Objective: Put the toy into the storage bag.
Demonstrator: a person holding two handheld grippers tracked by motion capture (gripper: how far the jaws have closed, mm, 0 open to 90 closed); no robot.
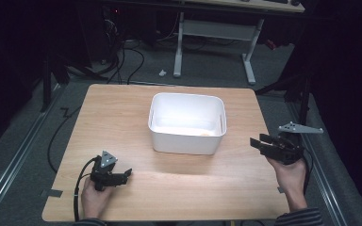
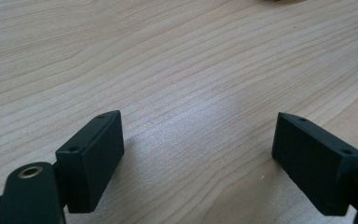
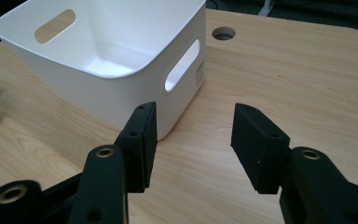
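Both tongs, left and right, gape with nothing between; we judge the work unstarted, the bin untouched just beyond our right tongs on the surface

The wooden table fills the middle of the high view, pale, with rounded corners. A round hole is cut through its top, at the upper middle of the right gripper view. Grey floor surrounds it. At the top of the frame stands a white desk frame on two legs. Black cables lie on the floor at upper left, and a small white scrap, perhaps paper, lies near one desk leg. A metal rail runs along the left side.
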